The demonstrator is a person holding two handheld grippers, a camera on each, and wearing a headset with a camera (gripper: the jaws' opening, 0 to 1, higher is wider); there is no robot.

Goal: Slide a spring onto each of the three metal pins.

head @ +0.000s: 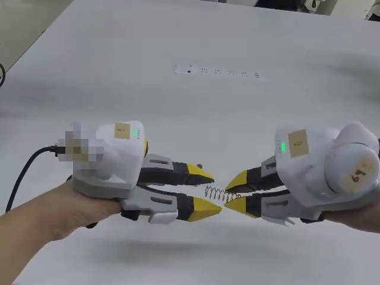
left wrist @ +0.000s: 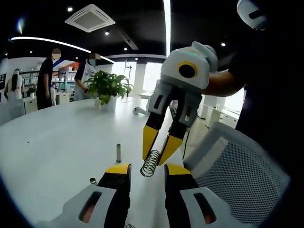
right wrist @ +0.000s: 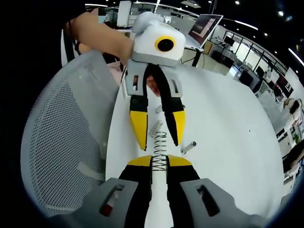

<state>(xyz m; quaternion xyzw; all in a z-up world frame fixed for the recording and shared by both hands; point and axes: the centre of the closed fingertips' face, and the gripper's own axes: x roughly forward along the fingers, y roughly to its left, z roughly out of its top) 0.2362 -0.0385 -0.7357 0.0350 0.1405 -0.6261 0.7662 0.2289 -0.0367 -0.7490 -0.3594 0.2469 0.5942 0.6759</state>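
Right tongs (right wrist: 160, 161) are pinched narrow on one end of a thin wire coil spring (right wrist: 160, 142), held in the air. Left tongs (left wrist: 147, 169) stand moderately open and empty, their yellow wedge tips either side of the spring's free end. On the smooth white table (head: 178, 119) a short metal pin (left wrist: 118, 153) stands upright, and a spare spring (right wrist: 156, 128) lies flat.

Left gripper (left wrist: 147, 170): white shell, grey-black jaws, yellow tips
Right gripper (right wrist: 160, 162): white shell, yellow tips
Spring (right wrist: 160, 145): silver
Table (head: 178, 35): white
Chair (right wrist: 66, 123): grey mesh
Plant (left wrist: 107, 85): green
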